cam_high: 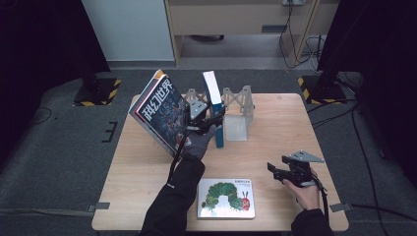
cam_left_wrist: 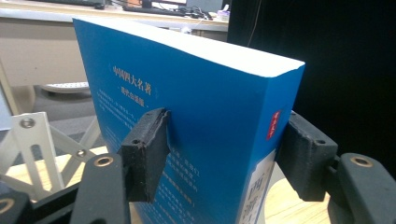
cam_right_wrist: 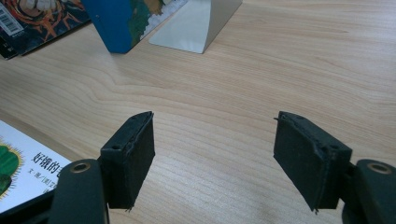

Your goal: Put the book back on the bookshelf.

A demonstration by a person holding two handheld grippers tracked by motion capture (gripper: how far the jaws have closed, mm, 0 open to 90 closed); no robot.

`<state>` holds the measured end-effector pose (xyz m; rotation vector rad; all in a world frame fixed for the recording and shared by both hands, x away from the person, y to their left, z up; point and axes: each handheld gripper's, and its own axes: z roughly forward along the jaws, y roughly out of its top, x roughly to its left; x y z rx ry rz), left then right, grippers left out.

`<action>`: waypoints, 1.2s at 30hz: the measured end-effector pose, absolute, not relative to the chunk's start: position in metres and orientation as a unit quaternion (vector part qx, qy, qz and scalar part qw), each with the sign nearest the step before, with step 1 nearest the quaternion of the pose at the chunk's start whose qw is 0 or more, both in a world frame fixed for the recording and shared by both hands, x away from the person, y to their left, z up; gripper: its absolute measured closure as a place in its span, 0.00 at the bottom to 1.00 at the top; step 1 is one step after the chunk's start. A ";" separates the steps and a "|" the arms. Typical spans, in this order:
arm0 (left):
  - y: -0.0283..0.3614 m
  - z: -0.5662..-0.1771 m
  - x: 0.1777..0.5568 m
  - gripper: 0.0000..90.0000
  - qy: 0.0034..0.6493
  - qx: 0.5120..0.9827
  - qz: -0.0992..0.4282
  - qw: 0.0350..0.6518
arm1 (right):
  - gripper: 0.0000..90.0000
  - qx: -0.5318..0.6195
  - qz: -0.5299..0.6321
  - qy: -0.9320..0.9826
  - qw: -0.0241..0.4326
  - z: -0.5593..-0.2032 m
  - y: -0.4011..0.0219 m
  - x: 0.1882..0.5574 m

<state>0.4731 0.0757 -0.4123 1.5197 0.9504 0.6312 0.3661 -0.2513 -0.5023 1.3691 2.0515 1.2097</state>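
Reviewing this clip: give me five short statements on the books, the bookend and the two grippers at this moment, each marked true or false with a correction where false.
1. The left gripper has the blue book between its jaws, one pad on each cover. True.
2. The right gripper holds the caterpillar picture book. False: its jaws stand open over bare table, with nothing between them.
3. The blue book stands upright. True: it stands on its lower edge beside the metal bookend.
4. The magazine with the red-lettered cover lies flat on the table. False: it stands tilted, left of the blue book.
5. The caterpillar picture book lies flat near the table's front edge. True.
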 end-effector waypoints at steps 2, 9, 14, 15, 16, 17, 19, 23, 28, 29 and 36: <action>0.074 -0.415 0.473 0.41 0.406 0.656 0.269 0.577 | 0.33 0.486 0.431 0.734 0.198 -0.502 -0.252 0.366; 0.066 -0.433 0.475 0.33 0.411 0.670 0.270 0.557 | 0.33 0.486 0.430 0.735 0.197 -0.502 -0.252 0.366; 0.062 -0.435 0.477 0.31 0.411 0.669 0.277 0.553 | 0.33 0.486 0.429 0.735 0.199 -0.503 -0.253 0.367; 0.061 -0.435 0.476 0.32 0.413 0.668 0.279 0.553 | 0.33 0.487 0.429 0.734 0.199 -0.503 -0.253 0.367; 0.062 -0.434 0.476 0.36 0.413 0.668 0.279 0.552 | 0.33 0.486 0.429 0.735 0.199 -0.503 -0.253 0.367; 0.062 -0.434 0.476 0.37 0.414 0.668 0.279 0.552 | 0.33 0.486 0.429 0.735 0.199 -0.503 -0.253 0.367; 0.061 -0.434 0.475 0.38 0.409 0.672 0.276 0.552 | 0.33 0.486 0.430 0.734 0.199 -0.503 -0.253 0.367; 0.061 -0.432 0.474 0.42 0.402 0.679 0.271 0.551 | 0.33 0.485 0.430 0.735 0.198 -0.503 -0.252 0.367; 0.063 -0.429 0.472 0.48 0.395 0.688 0.267 0.547 | 0.34 0.485 0.430 0.735 0.198 -0.503 -0.252 0.367; 0.064 -0.429 0.472 0.48 0.395 0.690 0.267 0.545 | 0.34 0.485 0.430 0.735 0.198 -0.503 -0.253 0.367; 0.067 -0.423 0.470 0.54 0.386 0.704 0.273 0.530 | 0.34 0.485 0.429 0.736 0.198 -0.503 -0.252 0.367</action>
